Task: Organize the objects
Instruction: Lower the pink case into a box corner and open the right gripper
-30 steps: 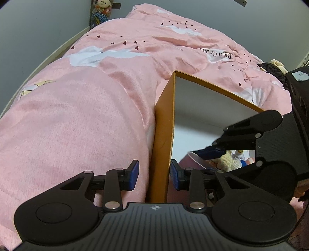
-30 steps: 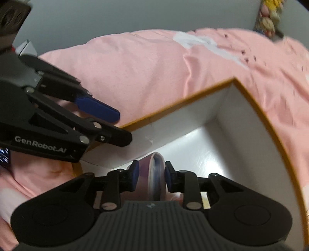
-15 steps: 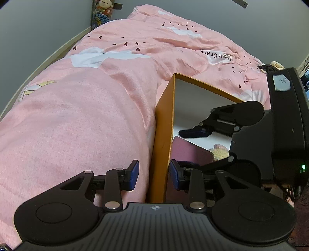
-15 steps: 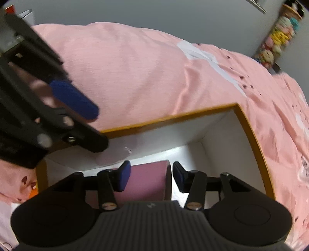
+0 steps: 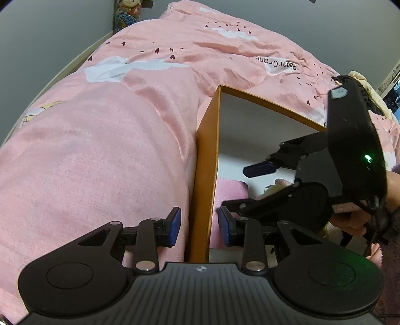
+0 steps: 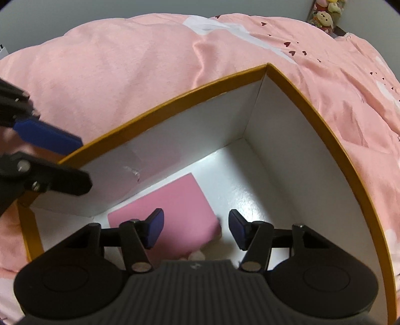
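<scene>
An orange box [image 5: 203, 175] with white inner walls [image 6: 280, 140] sits on the pink bed. A flat pink item [image 6: 175, 207] lies on the box floor; it also shows in the left wrist view [image 5: 230, 192]. My left gripper [image 5: 199, 226] straddles the box's left wall with its jaws a little off the wall on each side. My right gripper [image 6: 196, 230] is open and empty above the pink item, inside the box. A small cream plush [image 5: 277, 186] lies in the box behind the right gripper, mostly hidden.
A pink duvet [image 5: 100, 150] with white clouds and dark hearts surrounds the box. Stuffed toys [image 6: 325, 15] hang at the grey wall behind the bed. A hand [image 5: 355, 220] holds the right gripper at the right edge.
My right gripper has opened and let go of the pink item, which now lies flat on the box floor. The right gripper has risen a little. The left gripper stays at the wall.
</scene>
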Demonstrator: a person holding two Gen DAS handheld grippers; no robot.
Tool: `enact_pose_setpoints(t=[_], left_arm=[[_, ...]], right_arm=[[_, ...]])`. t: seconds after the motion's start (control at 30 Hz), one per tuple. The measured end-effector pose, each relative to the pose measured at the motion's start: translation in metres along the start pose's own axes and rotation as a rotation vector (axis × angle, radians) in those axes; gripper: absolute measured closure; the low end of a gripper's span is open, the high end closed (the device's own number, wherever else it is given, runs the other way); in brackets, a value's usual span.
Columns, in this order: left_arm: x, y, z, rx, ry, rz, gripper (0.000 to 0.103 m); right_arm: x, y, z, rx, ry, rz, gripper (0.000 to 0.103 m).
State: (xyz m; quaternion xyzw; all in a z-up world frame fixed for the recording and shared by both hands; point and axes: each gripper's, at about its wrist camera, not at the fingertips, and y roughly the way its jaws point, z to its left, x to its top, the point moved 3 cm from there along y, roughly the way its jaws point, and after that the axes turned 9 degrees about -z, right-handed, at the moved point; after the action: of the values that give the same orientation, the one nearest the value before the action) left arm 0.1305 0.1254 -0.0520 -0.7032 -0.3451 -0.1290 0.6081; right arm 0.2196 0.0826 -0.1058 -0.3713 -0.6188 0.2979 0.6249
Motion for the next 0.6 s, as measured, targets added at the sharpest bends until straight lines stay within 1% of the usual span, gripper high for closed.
enact_pose_setpoints(t=[0.13, 0.27, 0.3, 0.37, 0.43, 0.47, 0.6], left_arm=[[0.001, -0.001, 0.002, 0.005, -0.004, -0.003, 0.066], [0.0, 0.0, 0.002, 0.004, -0.006, 0.003, 0.066], [0.0, 0.0, 0.002, 0.003, -0.006, 0.004, 0.066], [0.0, 0.0, 0.002, 0.002, -0.006, 0.004, 0.066], [0.0, 0.0, 0.002, 0.004, -0.008, 0.005, 0.066], [0.0, -0.001, 0.002, 0.003, -0.008, 0.005, 0.066], [-0.001, -0.002, 0.001, 0.0, -0.004, 0.004, 0.066]], right_arm=[[0.008, 0.006, -0.007, 0.042, 0.084, -0.014, 0.044], [0.004, 0.021, -0.012, 0.072, 0.186, 0.02, 0.042], [0.002, 0.021, -0.013, 0.083, 0.211, 0.02, 0.043], [-0.001, 0.02, -0.012, 0.109, 0.236, 0.02, 0.048], [-0.004, 0.018, -0.009, 0.138, 0.266, 0.026, 0.057], [-0.006, 0.017, -0.008, 0.152, 0.277, 0.026, 0.058], [-0.009, 0.012, 0.0, 0.132, 0.252, -0.002, 0.059]])
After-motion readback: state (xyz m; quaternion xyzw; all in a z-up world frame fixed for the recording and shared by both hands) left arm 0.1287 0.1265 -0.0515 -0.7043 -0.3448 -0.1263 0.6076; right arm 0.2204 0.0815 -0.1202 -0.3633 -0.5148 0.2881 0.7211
